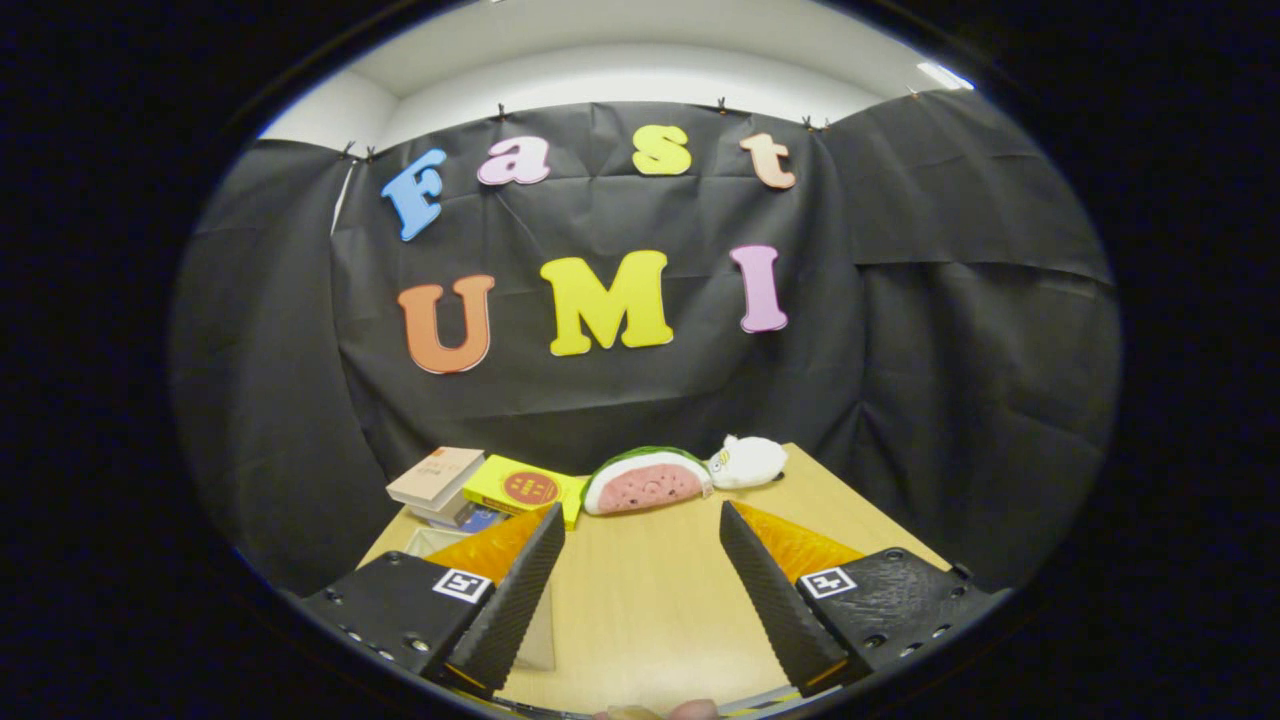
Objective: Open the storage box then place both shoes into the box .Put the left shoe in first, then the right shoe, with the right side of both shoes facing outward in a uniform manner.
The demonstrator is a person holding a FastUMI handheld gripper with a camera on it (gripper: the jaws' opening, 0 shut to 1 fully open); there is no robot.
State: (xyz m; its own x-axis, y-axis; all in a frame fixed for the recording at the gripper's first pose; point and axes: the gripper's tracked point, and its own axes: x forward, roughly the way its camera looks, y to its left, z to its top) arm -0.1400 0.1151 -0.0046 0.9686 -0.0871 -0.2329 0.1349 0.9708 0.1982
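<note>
With fingers spread wide and nothing between them, gripper (640, 535) poised over bare wooden table (640, 600). Beyond: watermelon plush (645, 482), white plush (748, 461) just right of it, yellow box (524, 488) and books (437, 478) left. Storage box, shoes: cannot tell where.

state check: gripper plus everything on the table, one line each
gripper: open, nothing between its fingers
watermelon plush: lying flat side toward the fingers, beyond them
white plush: lying beside the watermelon plush
yellow box: closed, flat
book: closed, on a stack
table: bare wood between the fingers
</note>
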